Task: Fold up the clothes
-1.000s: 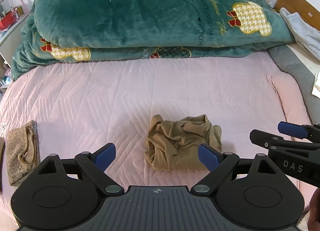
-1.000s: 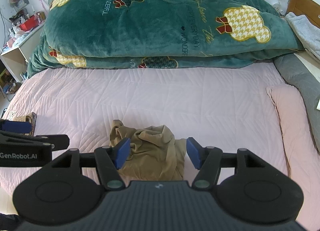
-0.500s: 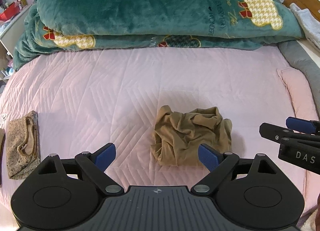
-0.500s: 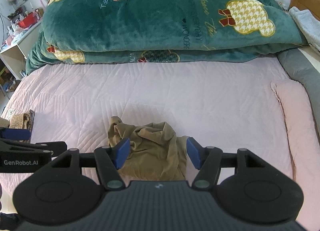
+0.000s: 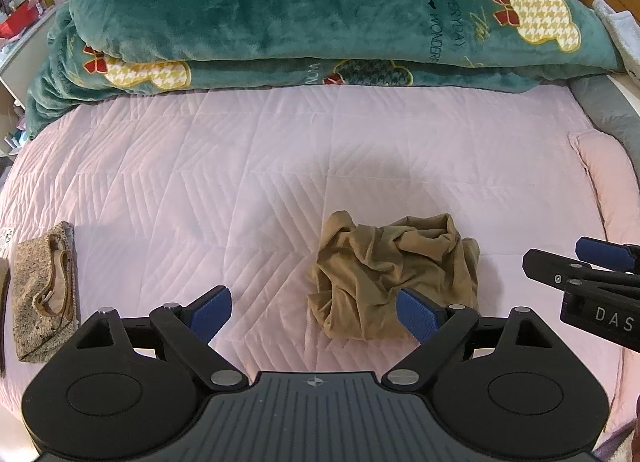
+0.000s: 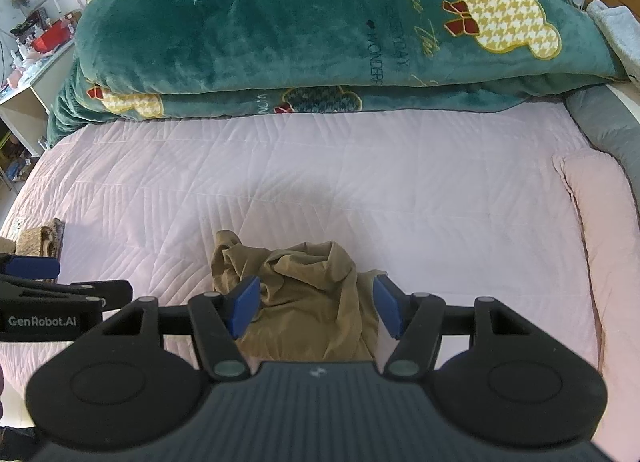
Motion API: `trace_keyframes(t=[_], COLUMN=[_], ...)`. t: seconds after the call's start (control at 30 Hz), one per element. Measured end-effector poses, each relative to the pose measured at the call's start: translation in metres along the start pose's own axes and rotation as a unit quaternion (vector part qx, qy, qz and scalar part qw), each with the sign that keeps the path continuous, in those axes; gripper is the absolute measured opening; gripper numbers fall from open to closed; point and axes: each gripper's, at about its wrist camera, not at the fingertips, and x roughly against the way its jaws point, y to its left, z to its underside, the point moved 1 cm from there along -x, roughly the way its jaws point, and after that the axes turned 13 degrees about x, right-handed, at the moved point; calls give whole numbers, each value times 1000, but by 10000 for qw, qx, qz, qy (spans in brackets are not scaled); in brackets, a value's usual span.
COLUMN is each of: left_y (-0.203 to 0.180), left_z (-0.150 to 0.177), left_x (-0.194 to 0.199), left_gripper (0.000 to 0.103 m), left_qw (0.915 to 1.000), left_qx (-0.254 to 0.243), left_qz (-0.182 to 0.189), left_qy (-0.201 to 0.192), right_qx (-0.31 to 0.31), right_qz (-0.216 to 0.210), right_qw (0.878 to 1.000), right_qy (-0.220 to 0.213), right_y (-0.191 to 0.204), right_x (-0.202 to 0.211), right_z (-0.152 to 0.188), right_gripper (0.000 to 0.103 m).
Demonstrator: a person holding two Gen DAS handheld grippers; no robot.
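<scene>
A crumpled tan garment [image 5: 392,274] lies in a heap on the pink quilted bed [image 5: 240,181]. It also shows in the right wrist view [image 6: 296,294]. My left gripper [image 5: 314,316] is open and empty, just in front of the heap's left part. My right gripper [image 6: 316,308] is open and empty, its jaws standing either side of the heap's near edge. The right gripper also shows at the right edge of the left wrist view [image 5: 592,278]. The left gripper also shows at the left edge of the right wrist view [image 6: 60,294].
A folded brown speckled garment [image 5: 42,294] lies at the bed's left edge. A thick green blanket [image 5: 300,9] is piled across the back. A pink pillow [image 5: 608,181] and a grey one [image 6: 600,121] lie along the right side.
Both grippers have moved forward and slightly up over the bed. The tan heap now sits a little farther from the left gripper. Both stay open.
</scene>
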Motion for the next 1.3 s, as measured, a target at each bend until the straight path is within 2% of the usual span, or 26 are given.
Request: trace_keyframes(t=[1.3], left_y=[31], left_z=[-7], left_x=[-17], left_gripper=[91], left_qw=[9997], left_qx=[152], left_qz=[-21], left_qy=[185], right_qx=[-51], right_qz=[152], right_qw=[9998], right_qy=[73], right_y=[-4], right_x=[-10], right_z=[-4], right_gripper=[63])
